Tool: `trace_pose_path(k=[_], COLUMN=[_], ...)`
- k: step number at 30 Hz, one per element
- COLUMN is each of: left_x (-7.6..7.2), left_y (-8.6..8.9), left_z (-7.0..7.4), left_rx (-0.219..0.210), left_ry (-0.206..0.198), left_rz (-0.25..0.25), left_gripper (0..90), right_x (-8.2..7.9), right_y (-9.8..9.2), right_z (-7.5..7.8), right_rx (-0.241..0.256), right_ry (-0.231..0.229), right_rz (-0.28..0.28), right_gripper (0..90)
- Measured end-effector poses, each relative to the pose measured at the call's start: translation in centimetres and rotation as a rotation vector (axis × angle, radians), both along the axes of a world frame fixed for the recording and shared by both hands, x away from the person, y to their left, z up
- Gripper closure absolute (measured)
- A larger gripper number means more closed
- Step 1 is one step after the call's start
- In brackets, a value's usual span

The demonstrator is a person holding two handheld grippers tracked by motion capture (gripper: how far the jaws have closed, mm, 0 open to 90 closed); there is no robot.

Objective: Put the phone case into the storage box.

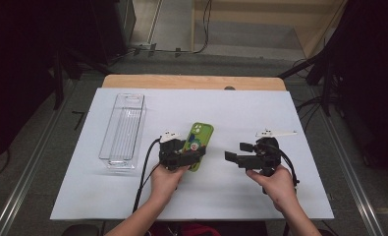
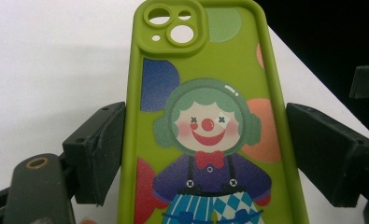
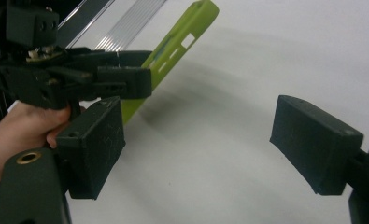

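Observation:
A lime-green phone case (image 1: 202,134) printed with a cartoon clown (image 2: 209,122) is held in my left gripper (image 1: 196,154), whose two black jaws press on its long edges (image 2: 205,140). The case is tilted up off the white tabletop and throws a shadow beneath it (image 3: 184,39). Its camera-cutout end points away from the hand. My right gripper (image 1: 237,152) hovers to the right of the case with its jaws spread wide (image 3: 219,140) and nothing between them. The left gripper (image 3: 126,81) and the hand holding it appear in the right gripper view.
A clear plastic rectangular bin (image 1: 124,130) stands at the left of the white tabletop (image 1: 260,113). Black cables trail from both grippers toward the near edge. Dark equipment and floor cables lie beyond the table's far edge.

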State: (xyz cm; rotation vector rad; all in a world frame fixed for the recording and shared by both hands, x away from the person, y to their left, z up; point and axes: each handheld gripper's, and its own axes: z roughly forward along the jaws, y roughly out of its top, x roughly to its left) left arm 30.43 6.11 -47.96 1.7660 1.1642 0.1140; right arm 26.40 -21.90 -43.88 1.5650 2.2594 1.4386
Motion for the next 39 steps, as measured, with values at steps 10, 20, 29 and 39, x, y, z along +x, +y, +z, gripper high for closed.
trace_pose_path(k=[10,20,29,39], left_x=[-0.3,-0.7,-0.9,-1.2], left_y=[-0.3,-0.5,-0.6,-1.0], left_z=[-0.6,-0.9,-1.1,-1.2], left_rx=[-0.006,-0.019,-0.036,-0.035], left_ry=[-0.024,-0.06,-0.068,-0.078], left_rz=[0.0,0.023,0.033,0.027], left_gripper=[16.7,16.7,16.7,16.6], right_x=[1.2,2.5,3.7,4.9], right_y=[1.0,2.0,2.5,2.8], right_z=[0.5,0.9,0.9,0.7], right_rx=[0.007,0.016,0.044,0.048], right_ry=[-0.003,-0.006,0.013,0.04], right_rz=[-0.017,-0.025,-0.034,-0.045], right_gripper=[15.8,15.9,19.4,20.7])
